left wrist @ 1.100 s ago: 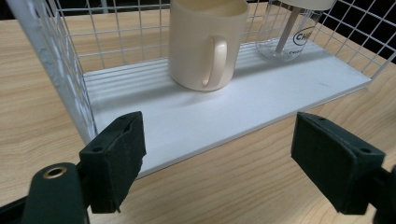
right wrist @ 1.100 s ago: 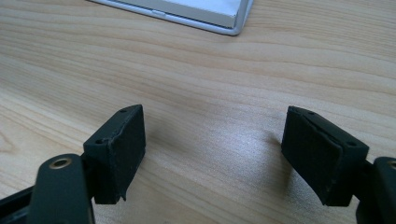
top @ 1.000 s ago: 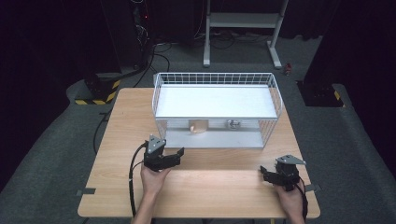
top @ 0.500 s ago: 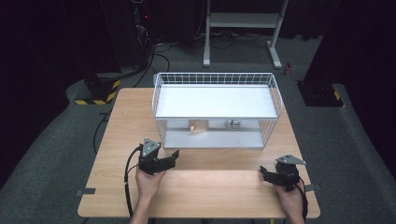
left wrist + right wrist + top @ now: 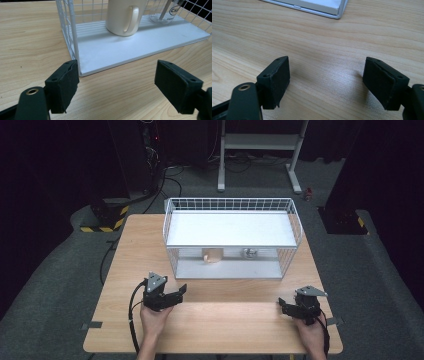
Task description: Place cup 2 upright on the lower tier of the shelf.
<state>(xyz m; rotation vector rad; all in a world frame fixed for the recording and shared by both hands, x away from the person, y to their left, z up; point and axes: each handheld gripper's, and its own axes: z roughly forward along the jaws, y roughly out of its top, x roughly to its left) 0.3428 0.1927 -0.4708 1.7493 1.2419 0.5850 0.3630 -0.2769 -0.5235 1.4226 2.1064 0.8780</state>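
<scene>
Both hand-held grippers — left [image 5: 176,294], right [image 5: 285,307] — stand wide, empty, on the tabletop [image 5: 235,320]. Mug [image 5: 123,16] sits untouched on the rack's [image 5: 230,270] lower shelf, at the left gripper's 12 o'clock — grasp not yet begun.

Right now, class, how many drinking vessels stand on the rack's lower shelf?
2: a cream mug at the left, handle facing the camera, and a clear glass beside it to the right. Others could be hidden under the upper shelf.
</scene>
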